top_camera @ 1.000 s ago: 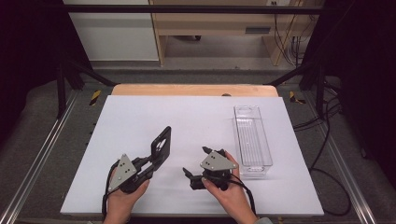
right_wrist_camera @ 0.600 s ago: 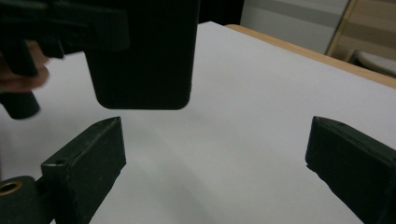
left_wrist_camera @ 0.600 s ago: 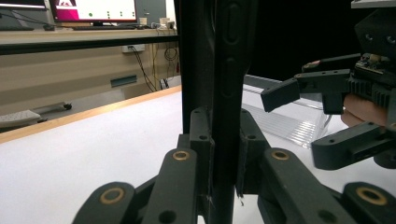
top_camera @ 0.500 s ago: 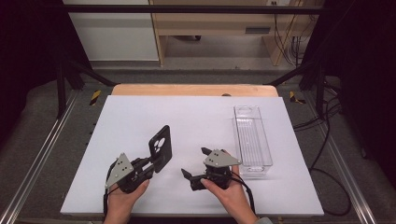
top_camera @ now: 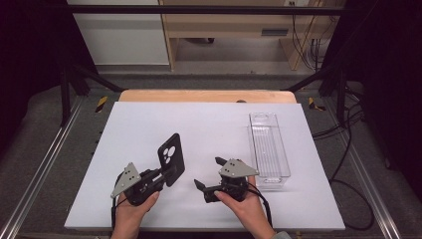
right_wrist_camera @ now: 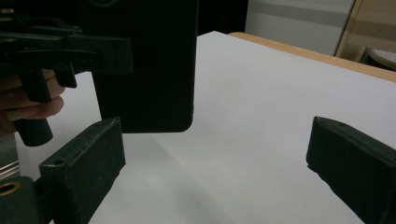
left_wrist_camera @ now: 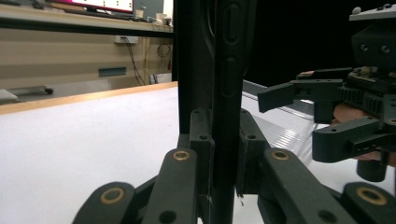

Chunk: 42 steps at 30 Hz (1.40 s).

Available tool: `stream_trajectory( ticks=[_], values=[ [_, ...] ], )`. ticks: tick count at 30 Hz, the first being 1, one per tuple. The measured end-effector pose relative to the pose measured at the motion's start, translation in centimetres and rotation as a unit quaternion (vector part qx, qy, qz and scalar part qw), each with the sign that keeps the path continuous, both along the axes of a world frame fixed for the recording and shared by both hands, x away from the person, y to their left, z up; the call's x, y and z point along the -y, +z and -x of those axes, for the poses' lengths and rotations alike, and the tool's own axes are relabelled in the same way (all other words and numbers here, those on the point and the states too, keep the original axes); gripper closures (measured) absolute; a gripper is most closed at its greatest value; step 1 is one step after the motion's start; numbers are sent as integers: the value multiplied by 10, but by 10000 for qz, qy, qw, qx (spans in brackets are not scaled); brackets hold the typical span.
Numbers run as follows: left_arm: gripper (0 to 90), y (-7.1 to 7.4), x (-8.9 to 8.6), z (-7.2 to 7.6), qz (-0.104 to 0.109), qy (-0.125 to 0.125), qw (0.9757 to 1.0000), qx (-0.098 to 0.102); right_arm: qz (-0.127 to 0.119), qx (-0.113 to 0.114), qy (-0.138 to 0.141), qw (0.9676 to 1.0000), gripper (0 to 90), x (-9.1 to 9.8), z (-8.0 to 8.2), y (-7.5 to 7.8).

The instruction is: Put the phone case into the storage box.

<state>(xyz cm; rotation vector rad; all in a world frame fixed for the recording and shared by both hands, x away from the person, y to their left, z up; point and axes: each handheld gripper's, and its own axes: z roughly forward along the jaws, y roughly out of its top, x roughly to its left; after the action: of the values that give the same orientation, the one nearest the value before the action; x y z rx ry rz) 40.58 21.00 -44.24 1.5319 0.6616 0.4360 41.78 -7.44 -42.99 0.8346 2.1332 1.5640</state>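
Phone case (top_camera: 171,159): black, upright, clear of the table (top_camera: 149,129), well left of the tray (top_camera: 268,144); camera cutouts face up-table, as far as the small view tells.
Left gripper (top_camera: 166,172): jaws pinching the case's lower edge.
Right gripper (top_camera: 209,174): jaws spread, nothing between them, between case and tray, near the case.
Tray: clear plastic, long, at the table's right side.
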Motion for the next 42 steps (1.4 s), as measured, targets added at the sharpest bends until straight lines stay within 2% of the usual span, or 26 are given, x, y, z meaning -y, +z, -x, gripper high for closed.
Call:
stream_trajectory(
  ticks=[9, 15, 20, 27, 42],
  values=[
    [807, 2, 2, 0, 97, -212, 9997, -86, -364, -214, 85, 9991, 48, 0, -1, 1],
    [806, 1, 8, 2, -49, -257, 9996, -42, -530, -172, 157, 9983, 45, -2, 3, 4],
    [806, 1, 14, 4, -206, -308, 9993, 1, -566, -124, 86, 9983, 40, -4, 5, 4],
    [807, -2, 20, 5, -364, -348, 9987, 21, -810, -214, 142, 9964, 34, -6, 7, 6],
    [806, -5, 35, 10, -582, -534, 9969, 65, -960, -123, 53, 9953, 34, -13, 12, 9]
  ],
)
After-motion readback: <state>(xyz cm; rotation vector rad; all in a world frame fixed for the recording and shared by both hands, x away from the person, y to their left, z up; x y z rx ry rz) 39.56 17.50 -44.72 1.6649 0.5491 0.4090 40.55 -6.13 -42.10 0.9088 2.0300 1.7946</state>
